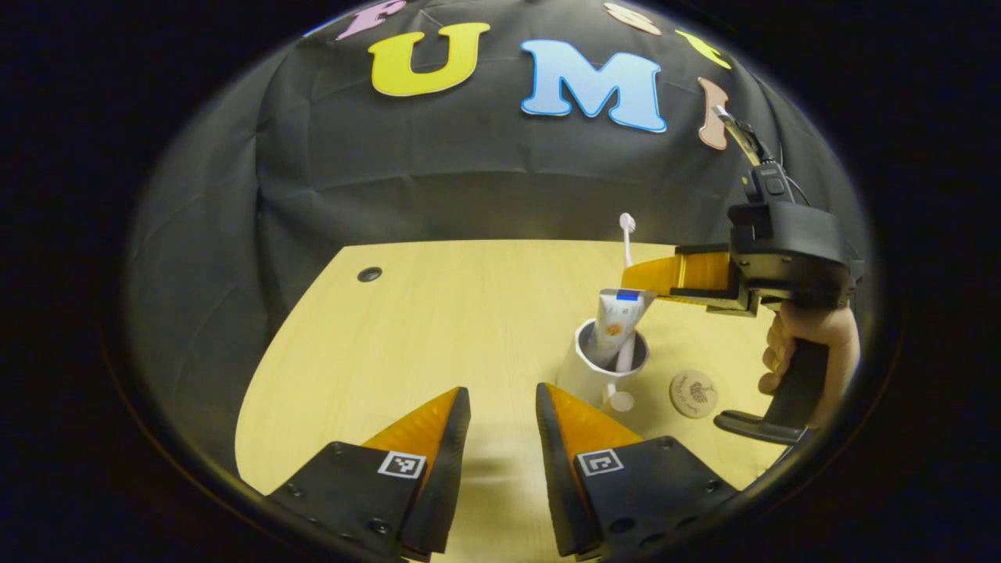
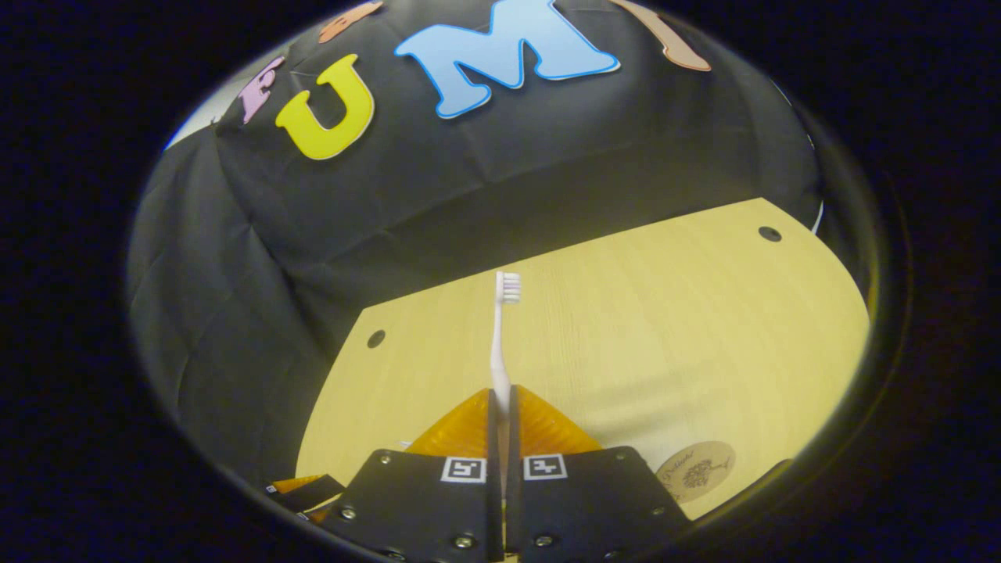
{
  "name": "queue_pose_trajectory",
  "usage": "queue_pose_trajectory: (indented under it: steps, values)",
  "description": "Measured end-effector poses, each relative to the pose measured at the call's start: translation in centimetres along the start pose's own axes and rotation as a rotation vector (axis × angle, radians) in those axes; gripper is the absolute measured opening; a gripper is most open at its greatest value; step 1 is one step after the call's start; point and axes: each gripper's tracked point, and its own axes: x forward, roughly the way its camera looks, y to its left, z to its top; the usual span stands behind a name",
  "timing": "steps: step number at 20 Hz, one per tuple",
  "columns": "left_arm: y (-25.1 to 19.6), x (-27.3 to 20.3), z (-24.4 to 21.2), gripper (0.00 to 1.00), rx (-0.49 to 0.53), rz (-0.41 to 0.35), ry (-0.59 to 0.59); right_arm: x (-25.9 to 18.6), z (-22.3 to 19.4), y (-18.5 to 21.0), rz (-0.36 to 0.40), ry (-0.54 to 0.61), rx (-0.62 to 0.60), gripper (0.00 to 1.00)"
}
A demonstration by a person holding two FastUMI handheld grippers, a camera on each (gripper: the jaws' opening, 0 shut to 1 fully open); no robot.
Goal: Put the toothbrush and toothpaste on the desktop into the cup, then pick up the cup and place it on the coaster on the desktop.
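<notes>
Between the two closed fingers of the right gripper [image 2: 501, 407] one toothbrush [image 2: 500, 344] stands clamped, its bristles at twelve o'clock. Seen from the left gripper view, that brush's lower end sits inside the one white cup [image 1: 583, 371], beside one toothpaste tube [image 1: 614, 320] leaning in it. At the bottom of this view the left gripper [image 1: 502, 410] has its fingers spread apart and holds nothing. One round coaster [image 1: 693, 393] lies on the surface [image 1: 438, 328] at three o'clock from the cup, apart from it. A hand [image 1: 813, 348] holds the right gripper's handle.
</notes>
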Motion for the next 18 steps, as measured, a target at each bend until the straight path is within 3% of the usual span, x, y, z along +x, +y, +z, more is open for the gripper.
queue_pose_trajectory:
  steps: [7,15,18]
  values:
    - [-2.4,0.8,-0.1,0.56,0.03,-0.041,0.01,-1.3,-0.8,-0.6,0.002,-0.063,-0.026,0.04]
    - [-3.8,0.5,-1.1,0.57,0.037,-0.069,0.027,-2.6,-5.6,-0.8,0.038,0.035,-0.046,0.05]
    - [-4.6,0.4,-0.8,0.57,0.046,-0.088,0.031,-3.7,-6.3,-1.0,0.043,0.051,-0.047,0.14]
